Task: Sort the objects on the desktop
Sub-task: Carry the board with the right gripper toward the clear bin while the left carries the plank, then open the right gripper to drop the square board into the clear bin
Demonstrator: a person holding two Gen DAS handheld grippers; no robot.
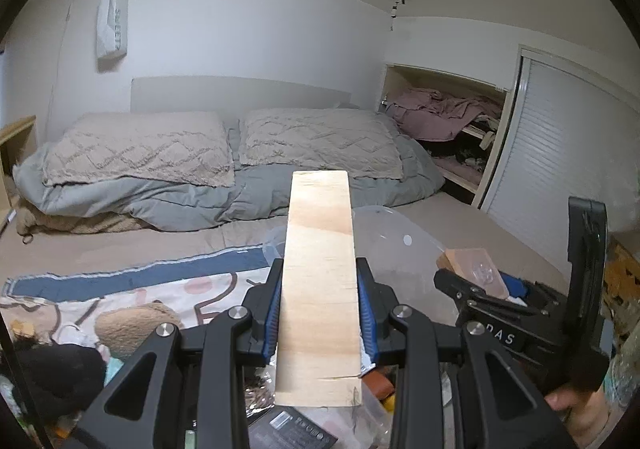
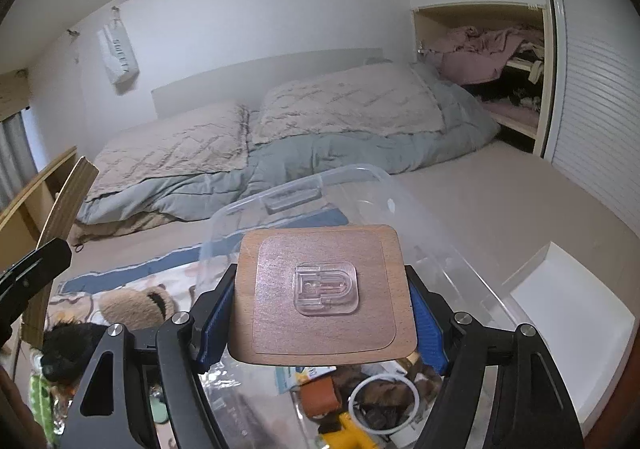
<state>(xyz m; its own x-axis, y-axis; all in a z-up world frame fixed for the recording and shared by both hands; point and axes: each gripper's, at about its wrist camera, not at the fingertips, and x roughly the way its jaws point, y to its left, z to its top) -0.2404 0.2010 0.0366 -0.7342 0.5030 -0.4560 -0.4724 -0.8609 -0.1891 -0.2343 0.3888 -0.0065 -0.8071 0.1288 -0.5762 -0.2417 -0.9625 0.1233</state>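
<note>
Bed point(image 1: 120, 241) behind; each claw grips wood above the clear bin point(image 2: 360, 185).

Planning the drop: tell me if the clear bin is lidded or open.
Open. The clear bin shows no lid; its bare rim surrounds loose clutter below the wooden tile.

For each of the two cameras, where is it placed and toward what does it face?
Left wrist: on the left gripper, facing the bed; its fingers clamp a wooden plank; the right gripper and a hand show.
Right wrist: on the right gripper, facing the bed; it holds a wooden square.
Both share the pillows, closet and clear bin.
</note>
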